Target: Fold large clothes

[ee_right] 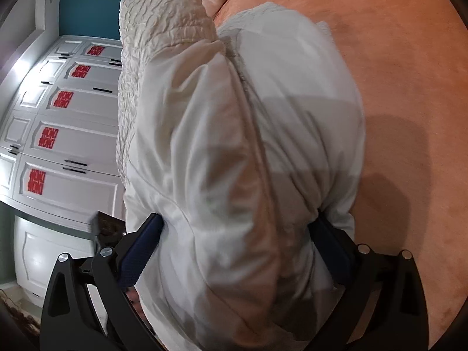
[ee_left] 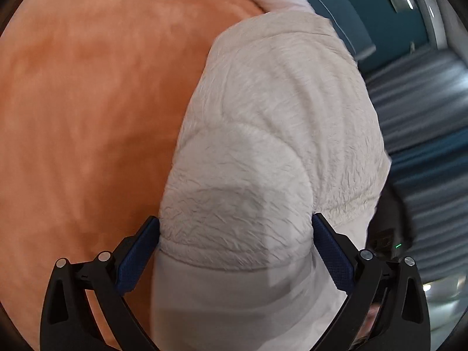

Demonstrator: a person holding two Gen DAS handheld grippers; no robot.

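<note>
While both tools grip the garment point(ee_left: 263, 134), only the right view shows cabinets point(ee_right: 70, 122).

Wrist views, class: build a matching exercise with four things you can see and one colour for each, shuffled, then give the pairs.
Things
1. bedspread
2. quilted garment
3. wall
4. pads of the left tool

Colours
A. off-white
B. dark blue
C. orange
D. teal

Pairs: 1-C, 2-A, 3-D, 4-B

Black claw point(ee_left: 235, 242) arms, blue textured pads point(ee_left: 137, 251), silver screws.
</note>
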